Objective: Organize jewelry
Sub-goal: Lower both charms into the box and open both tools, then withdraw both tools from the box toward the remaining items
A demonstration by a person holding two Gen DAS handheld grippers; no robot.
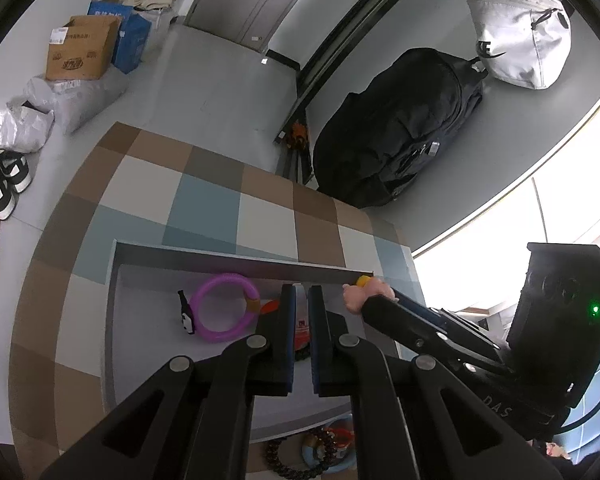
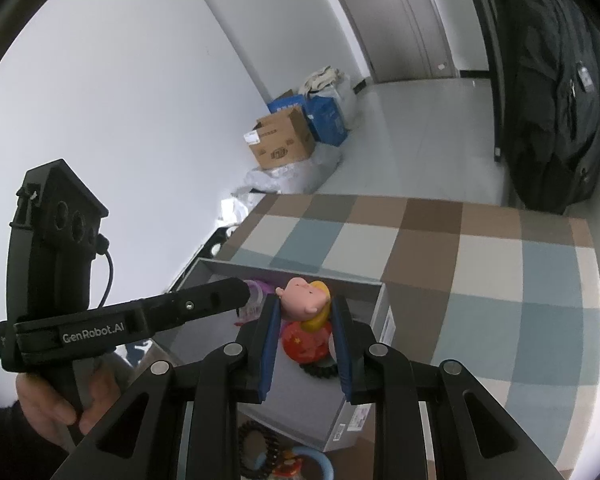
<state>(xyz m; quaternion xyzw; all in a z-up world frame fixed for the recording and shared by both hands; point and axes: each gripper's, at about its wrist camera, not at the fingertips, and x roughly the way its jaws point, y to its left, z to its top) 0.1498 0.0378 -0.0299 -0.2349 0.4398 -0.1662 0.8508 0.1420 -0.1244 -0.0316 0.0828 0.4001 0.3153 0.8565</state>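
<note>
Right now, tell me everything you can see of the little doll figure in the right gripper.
The doll figure looks like glossy plastic or vinyl: a pink head with closed eyes, a yellow hood or hair behind it, and a round red body with small yellow marks. It is tilted, head tipped to the left. The right gripper pinches it by the head over the grey box, above a dark bead bracelet.
</note>
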